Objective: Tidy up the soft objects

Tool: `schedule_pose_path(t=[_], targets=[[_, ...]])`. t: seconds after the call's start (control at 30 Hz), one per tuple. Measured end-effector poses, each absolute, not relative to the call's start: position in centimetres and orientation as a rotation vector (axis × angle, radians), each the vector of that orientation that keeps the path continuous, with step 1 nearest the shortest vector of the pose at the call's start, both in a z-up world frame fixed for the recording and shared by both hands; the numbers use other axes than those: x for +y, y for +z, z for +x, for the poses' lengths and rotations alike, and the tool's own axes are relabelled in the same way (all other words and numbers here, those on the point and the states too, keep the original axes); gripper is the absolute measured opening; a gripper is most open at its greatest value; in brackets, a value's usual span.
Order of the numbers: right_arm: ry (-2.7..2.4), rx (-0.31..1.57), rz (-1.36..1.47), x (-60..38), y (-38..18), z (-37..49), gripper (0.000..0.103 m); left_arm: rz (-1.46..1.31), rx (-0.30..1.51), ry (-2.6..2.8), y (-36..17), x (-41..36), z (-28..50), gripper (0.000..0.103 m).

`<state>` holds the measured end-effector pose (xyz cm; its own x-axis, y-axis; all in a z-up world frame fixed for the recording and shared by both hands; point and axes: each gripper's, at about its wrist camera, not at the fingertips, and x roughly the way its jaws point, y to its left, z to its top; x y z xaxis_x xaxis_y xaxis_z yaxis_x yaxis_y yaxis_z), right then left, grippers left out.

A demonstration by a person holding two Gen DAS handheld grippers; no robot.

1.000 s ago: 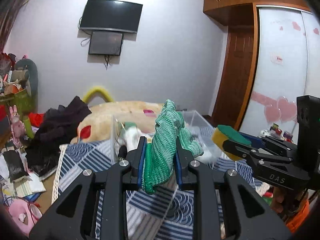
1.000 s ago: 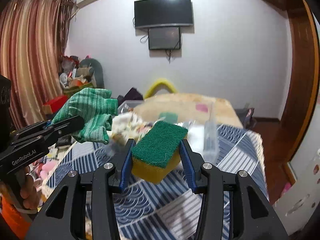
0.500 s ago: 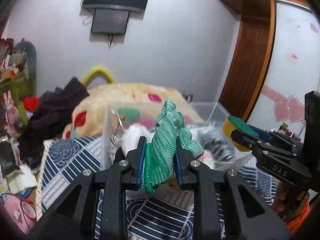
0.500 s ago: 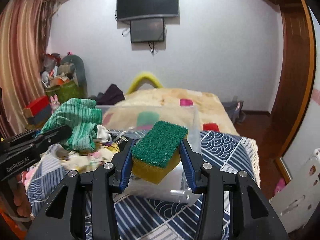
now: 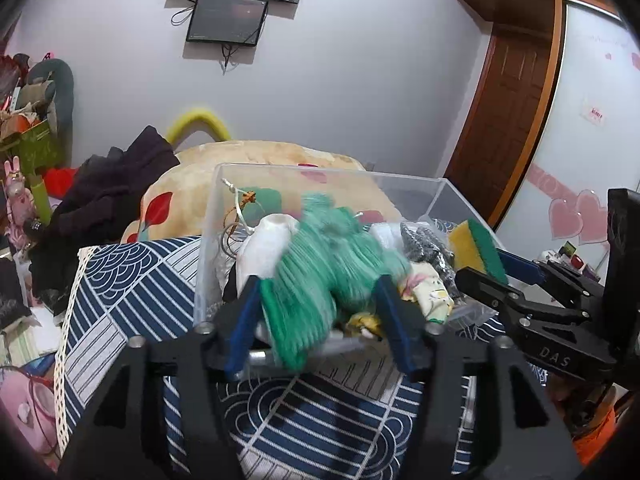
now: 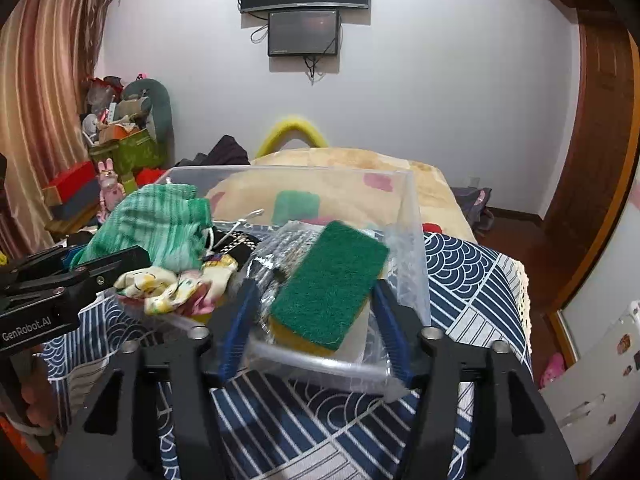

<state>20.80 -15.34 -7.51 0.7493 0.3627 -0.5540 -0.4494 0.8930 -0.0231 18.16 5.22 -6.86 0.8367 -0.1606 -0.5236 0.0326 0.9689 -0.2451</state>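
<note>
A clear plastic bin (image 5: 224, 216) stands on the bed, holding several soft items. My left gripper (image 5: 320, 320) is open over the bin's near edge, and the green knit cloth (image 5: 332, 272), blurred, is dropping between its spread fingers. The cloth also shows in the right wrist view (image 6: 156, 228). My right gripper (image 6: 312, 324) is open over the bin's right part (image 6: 412, 232). The green and yellow sponge (image 6: 328, 284) lies tilted between its fingers, loose. The sponge shows in the left wrist view (image 5: 478, 250) too.
The bin holds a white plush (image 5: 264, 248), a flowered cloth (image 6: 168, 284) and a dark mesh item in plastic (image 5: 428, 244). A blue patterned bedspread (image 5: 132, 292) covers the bed. A dark clothes pile (image 5: 104, 192) lies left. A wooden door (image 5: 508, 120) and wardrobe are right.
Both grippers moved forward over the bin and opened. The green cloth and the sponge, gripped tight before, are now loose and dropping toward the bin.
</note>
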Motion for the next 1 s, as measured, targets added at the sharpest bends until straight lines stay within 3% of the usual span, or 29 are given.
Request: schedule_pose_path(t=[0.5, 0.7, 1.0], targets=[[0.493, 0.445, -0.093, -17.9, -3.6, 16.4, 0.067, -0.171, 0.389, -0.093, -2.1, 4.5, 11.7, 0.091], [0.503, 0.327, -0.072, -18.6, -1.3, 13.4, 0.079, -0.114, 0.267, -0.067, 0.4, 3.4, 8.2, 0.102], [0.51, 0.227, -0.055, -18.8, 0.0, 10.9, 0.101, -0.096, 0.219, -0.075, 1.7, 2.6, 5.6, 0.103]])
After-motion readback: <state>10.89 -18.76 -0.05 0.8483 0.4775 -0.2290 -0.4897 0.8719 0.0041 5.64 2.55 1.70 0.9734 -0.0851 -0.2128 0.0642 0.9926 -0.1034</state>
